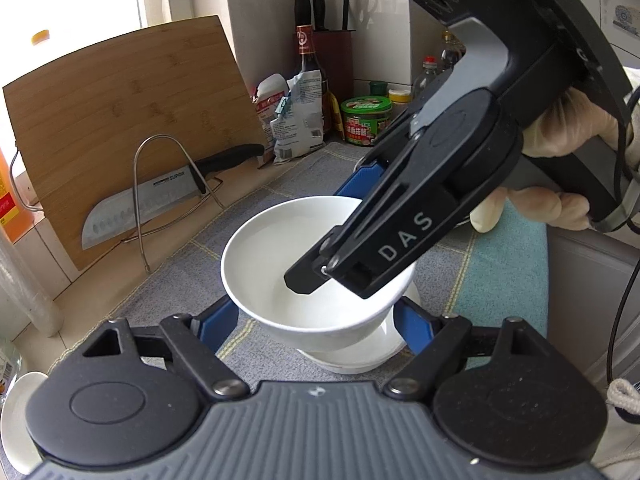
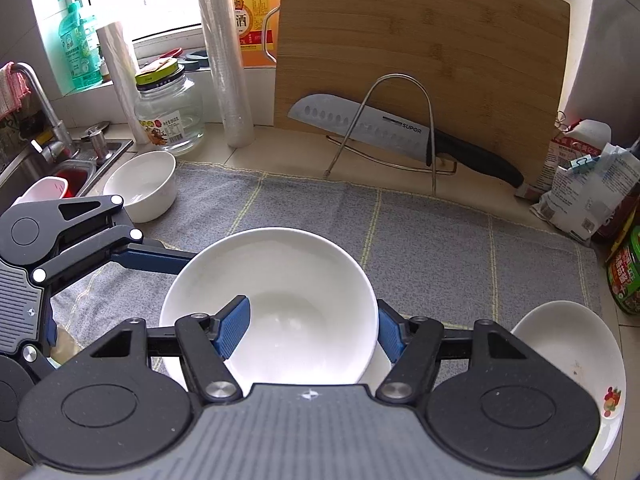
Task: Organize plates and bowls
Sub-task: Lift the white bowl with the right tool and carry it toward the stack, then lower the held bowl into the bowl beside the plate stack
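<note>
My right gripper (image 2: 314,330) straddles the near wall of the large white bowl (image 2: 276,304), one blue finger inside and one outside, closed on it. The bowl sits on a shallower white dish (image 1: 352,354) on the grey cloth (image 2: 440,232). My left gripper (image 1: 316,326) is spread wide on either side of the bowl's base, gripping nothing. The right side is nearer and already has hold. Beyond, a smaller bowl (image 2: 140,184) waits left and a plate (image 2: 576,360) right. Further back, the knife (image 2: 376,128) reads "SUPOR"; the right gripper's body reads "DAS".
</note>
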